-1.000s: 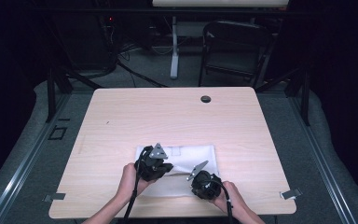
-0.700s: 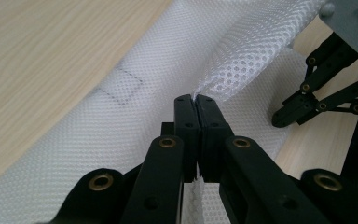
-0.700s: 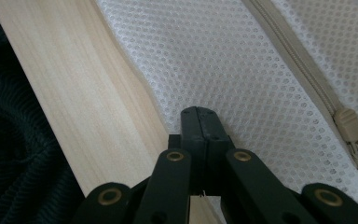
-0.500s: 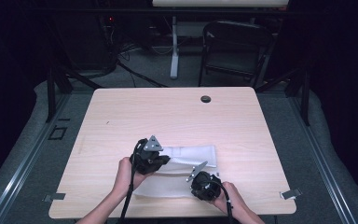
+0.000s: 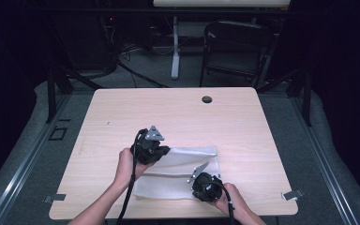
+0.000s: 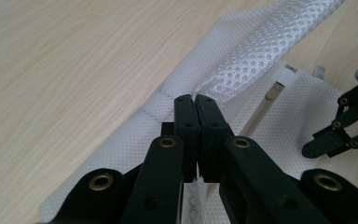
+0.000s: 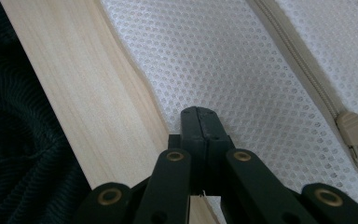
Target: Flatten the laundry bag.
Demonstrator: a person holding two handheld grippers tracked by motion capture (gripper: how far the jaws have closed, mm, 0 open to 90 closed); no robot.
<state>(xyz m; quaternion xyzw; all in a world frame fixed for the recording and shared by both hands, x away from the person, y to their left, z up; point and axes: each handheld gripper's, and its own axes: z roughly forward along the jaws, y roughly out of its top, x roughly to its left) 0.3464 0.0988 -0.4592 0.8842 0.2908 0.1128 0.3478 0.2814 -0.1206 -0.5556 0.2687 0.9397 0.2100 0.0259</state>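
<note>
1. High view: a white mesh bag (image 5: 180, 173) lies flat on the near half of the wooden tabletop (image 5: 178, 117), between the person's two hands.
2. The left hand-held gripper (image 5: 161, 151) is at the far left corner of the bag, and the cloth there rises a little from the tabletop.
3. Left gripper view: the two black jaws are pressed together, and a fold of the mesh bag (image 6: 242, 60) is clamped between their tips. The cloth goes up and away from the tips as a ridge.
4. A thin, clear tube-like part (image 6: 265, 105) lies on the bag just beside this ridge; what it is cannot be told.
5. The right hand-held gripper (image 5: 198, 172) is near the front right part of the bag, and its jaws point onto the cloth.
6. Right gripper view: the jaws are together, with their tips on the mesh close to the bag's edge. Whether cloth is pinched between them cannot be told.
7. A beige zipper (image 7: 307, 70) runs across the bag, and its slider (image 7: 354, 133) lies to the right of the jaws, apart from them.
</note>
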